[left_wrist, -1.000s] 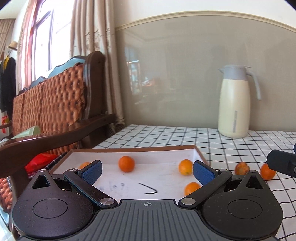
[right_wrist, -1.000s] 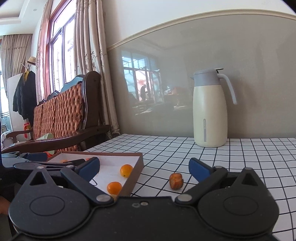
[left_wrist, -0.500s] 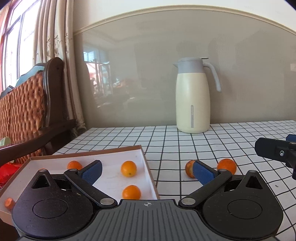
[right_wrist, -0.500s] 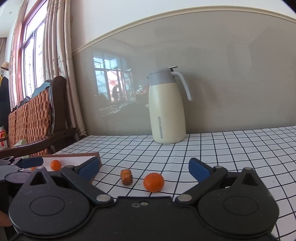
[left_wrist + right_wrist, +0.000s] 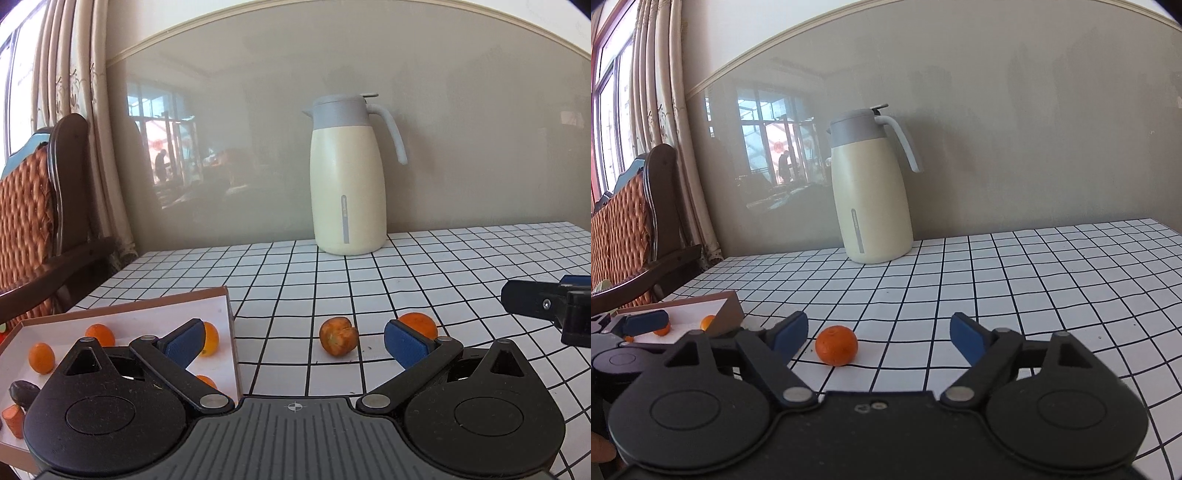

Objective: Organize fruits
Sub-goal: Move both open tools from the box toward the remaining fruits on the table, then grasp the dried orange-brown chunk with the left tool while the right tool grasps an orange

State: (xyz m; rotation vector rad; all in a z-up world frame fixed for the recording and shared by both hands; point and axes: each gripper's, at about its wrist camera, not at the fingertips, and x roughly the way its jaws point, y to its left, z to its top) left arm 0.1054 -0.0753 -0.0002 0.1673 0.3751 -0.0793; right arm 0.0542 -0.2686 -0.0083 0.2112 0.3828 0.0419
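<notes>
Both views swung rightward off the box (image 5: 122,317) — right tongs (image 5: 879,334) narrowed, empty.

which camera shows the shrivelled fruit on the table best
The left wrist view: the shrivelled fruit lies unobstructed between the fingers. In the right wrist view I cannot find it, only the round orange.

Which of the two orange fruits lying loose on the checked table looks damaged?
The left one: dull, dented and split, lying between the box and the smooth, round, bright orange, which looks whole.
</notes>
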